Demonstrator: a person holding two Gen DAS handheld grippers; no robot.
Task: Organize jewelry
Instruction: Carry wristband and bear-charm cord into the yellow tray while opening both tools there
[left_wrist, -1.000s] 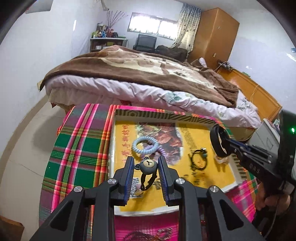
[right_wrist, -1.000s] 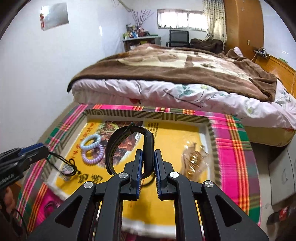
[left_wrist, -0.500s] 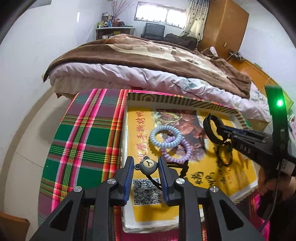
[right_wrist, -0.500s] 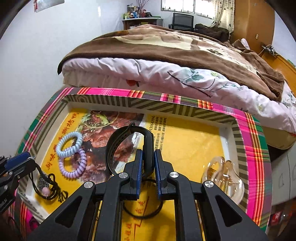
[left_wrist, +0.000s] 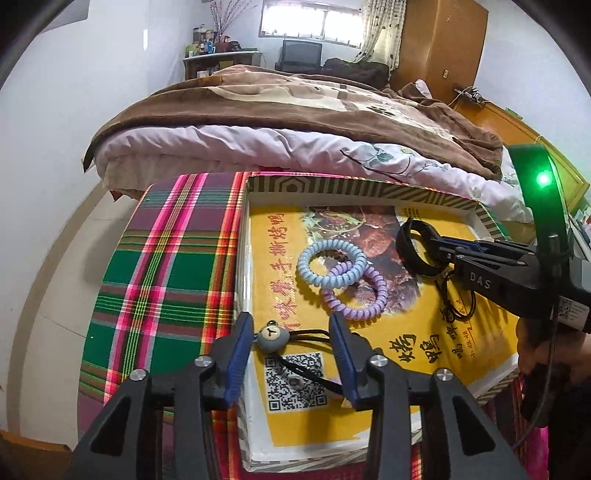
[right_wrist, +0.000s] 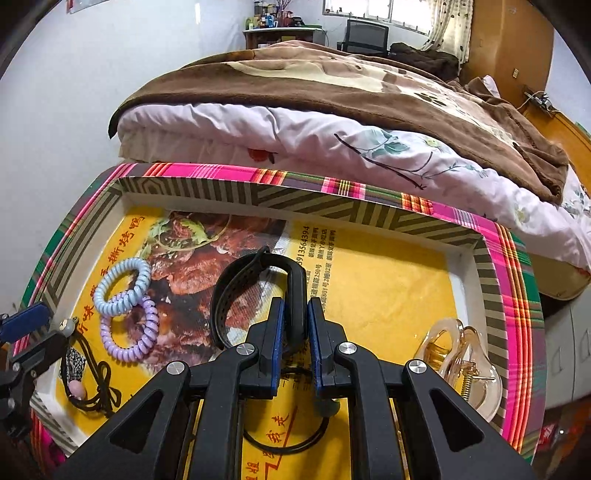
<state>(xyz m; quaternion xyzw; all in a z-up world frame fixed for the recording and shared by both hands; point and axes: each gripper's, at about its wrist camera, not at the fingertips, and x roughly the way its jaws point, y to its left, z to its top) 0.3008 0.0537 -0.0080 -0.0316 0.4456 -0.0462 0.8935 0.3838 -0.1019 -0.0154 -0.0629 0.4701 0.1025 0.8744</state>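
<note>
A shallow tray (right_wrist: 369, 206) was seen to hold two coil hair ties (left_wrist: 332, 262), one clear claw clip (right_wrist: 458, 365) and one bear-charm cord (left_wrist: 273, 334). The left gripper (left_wrist: 291, 332), jaws just opened, was parted around the charm. The right gripper (right_wrist: 293, 314) was clamped on one black wristband (right_wrist: 236, 288) above the tray.

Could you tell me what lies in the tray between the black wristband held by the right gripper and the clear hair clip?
Nothing: in the right wrist view, only bare yellow tray liner separates the wristband from the hair clip.
</note>
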